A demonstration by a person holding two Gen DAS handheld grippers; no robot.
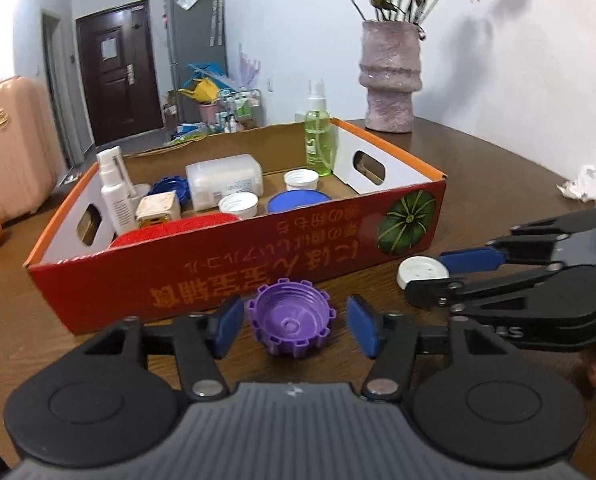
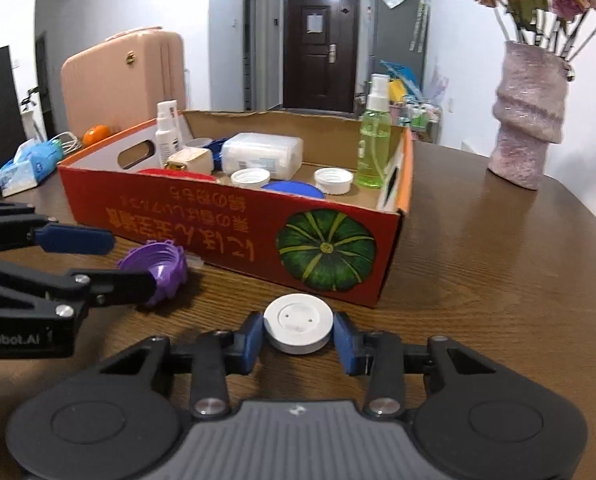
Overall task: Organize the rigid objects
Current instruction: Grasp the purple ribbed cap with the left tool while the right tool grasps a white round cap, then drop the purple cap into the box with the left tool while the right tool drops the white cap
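Observation:
A purple ridged cap [image 1: 290, 317] lies open side up on the brown table in front of a red cardboard box [image 1: 258, 268]. My left gripper [image 1: 292, 326] is open, its blue pads either side of the cap with gaps. The cap also shows in the right wrist view [image 2: 158, 266] between the left gripper's fingers [image 2: 78, 238]. My right gripper [image 2: 298, 334] is shut on a white round lid [image 2: 298, 324], which rests at the table surface. In the left wrist view the white lid [image 1: 421, 272] sits between the right gripper's fingers [image 1: 469, 260].
The box [image 2: 234, 224] holds white caps, a blue lid, a red lid, a white container, a green spray bottle [image 2: 374, 140] and a white bottle. A pink vase [image 2: 527, 120] stands at the right. Tissues [image 2: 30, 164], an orange and a pink suitcase are at the left.

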